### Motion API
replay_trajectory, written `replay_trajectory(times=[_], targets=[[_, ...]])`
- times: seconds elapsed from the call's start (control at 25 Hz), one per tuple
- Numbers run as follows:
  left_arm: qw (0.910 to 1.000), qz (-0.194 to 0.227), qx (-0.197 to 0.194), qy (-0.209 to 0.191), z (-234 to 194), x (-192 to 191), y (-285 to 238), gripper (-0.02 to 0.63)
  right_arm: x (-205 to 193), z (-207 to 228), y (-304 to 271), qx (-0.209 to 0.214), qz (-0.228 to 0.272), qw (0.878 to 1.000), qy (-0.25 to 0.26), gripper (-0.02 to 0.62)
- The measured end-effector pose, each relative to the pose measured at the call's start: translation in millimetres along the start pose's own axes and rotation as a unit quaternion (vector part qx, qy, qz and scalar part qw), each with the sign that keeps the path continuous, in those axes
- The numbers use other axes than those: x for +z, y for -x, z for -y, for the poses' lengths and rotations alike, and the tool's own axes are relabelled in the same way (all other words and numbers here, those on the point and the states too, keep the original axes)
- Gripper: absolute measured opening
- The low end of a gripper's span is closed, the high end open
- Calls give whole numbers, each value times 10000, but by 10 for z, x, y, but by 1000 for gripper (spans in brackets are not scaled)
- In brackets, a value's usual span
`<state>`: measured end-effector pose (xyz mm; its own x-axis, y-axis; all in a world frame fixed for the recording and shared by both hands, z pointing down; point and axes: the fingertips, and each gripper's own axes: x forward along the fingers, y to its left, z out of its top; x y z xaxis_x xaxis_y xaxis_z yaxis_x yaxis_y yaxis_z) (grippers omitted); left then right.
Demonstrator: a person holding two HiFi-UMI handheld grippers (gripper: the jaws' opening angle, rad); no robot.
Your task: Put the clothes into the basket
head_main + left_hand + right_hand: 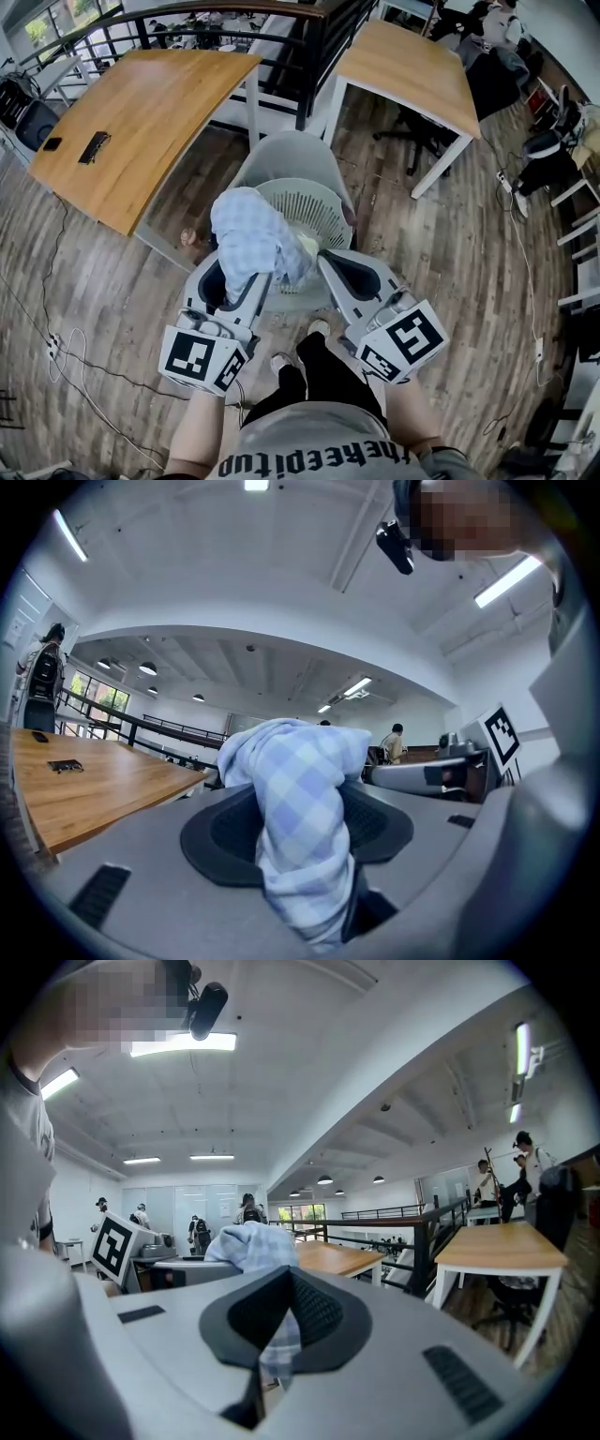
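**Head view.** Light-blue checked cloth (248, 239), bunched, clamped in left tongs (251, 274). Held up over the near left rim of white slatted basket (314, 199), not yet down inside. Right tongs (323, 258) at the cloth's right edge, close above the basket's near rim. Basket on pale grey chair (286, 150), on wooden floor (450, 262). Long wooden table (141, 122) beyond at picture left, second wooden table (412, 66) beyond at picture right.

**Left gripper view.** Left tongs (305, 855) clamped on a thick fold of cloth (300, 780). Fold packed between the dark pads, bulging up past the tips. Right tongs (427, 775) just beside, at picture right.

**Right gripper view.** Right tongs (272, 1344) almost together, nipping a thin hanging strip of the checked fabric. Bulk of cloth (248, 1246) heaped beyond the tips, over left tongs (173, 1271). Second wooden table (502, 1246) at picture right.
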<state>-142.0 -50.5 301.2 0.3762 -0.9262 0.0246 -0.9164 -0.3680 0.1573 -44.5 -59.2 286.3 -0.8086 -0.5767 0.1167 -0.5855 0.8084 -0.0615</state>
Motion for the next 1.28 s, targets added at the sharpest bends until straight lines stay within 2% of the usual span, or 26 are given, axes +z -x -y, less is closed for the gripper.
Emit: replay_trajectory(times=[0.28, 1.28], targets=[[10000, -26, 7, 20, -26, -12, -117, 230, 13, 136, -75, -3, -2, 10000, -25, 9], [9977, -42, 679, -42, -406, 57, -760, 230, 133, 763, -727, 714, -6, 9974, 14, 9]])
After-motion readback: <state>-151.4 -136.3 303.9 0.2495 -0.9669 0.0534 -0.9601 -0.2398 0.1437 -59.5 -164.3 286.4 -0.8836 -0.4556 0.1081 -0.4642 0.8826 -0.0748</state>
